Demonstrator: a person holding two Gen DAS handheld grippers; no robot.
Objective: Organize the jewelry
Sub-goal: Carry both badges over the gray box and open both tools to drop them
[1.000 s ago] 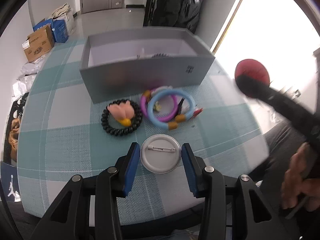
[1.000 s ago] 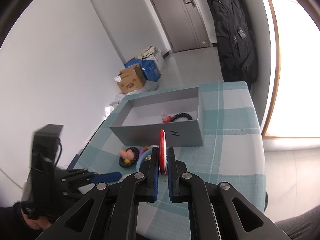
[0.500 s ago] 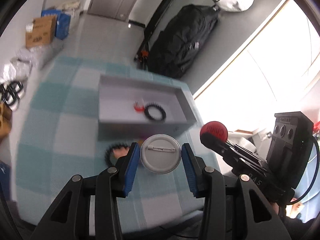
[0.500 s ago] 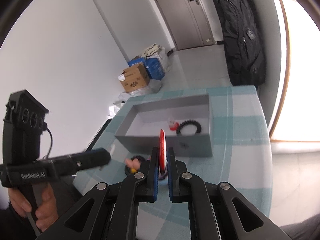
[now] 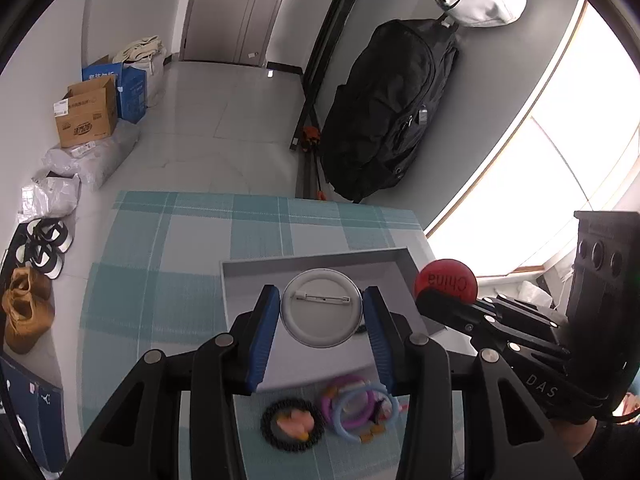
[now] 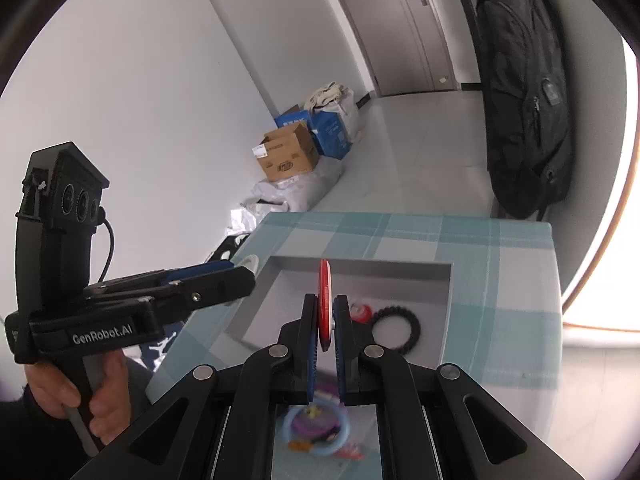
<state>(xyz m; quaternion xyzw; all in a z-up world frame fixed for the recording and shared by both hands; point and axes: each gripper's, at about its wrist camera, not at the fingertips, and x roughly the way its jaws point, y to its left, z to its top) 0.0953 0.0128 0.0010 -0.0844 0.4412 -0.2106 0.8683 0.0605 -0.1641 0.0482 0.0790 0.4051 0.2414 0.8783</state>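
Left hand-held gripper [image 5: 322, 316] clamping silver pin badge [image 5: 321, 308], above grey box [image 5: 248, 280]

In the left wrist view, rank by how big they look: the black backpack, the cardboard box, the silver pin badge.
1. black backpack
2. silver pin badge and cardboard box look about alike; the badge sits near the camera, so no ranking.
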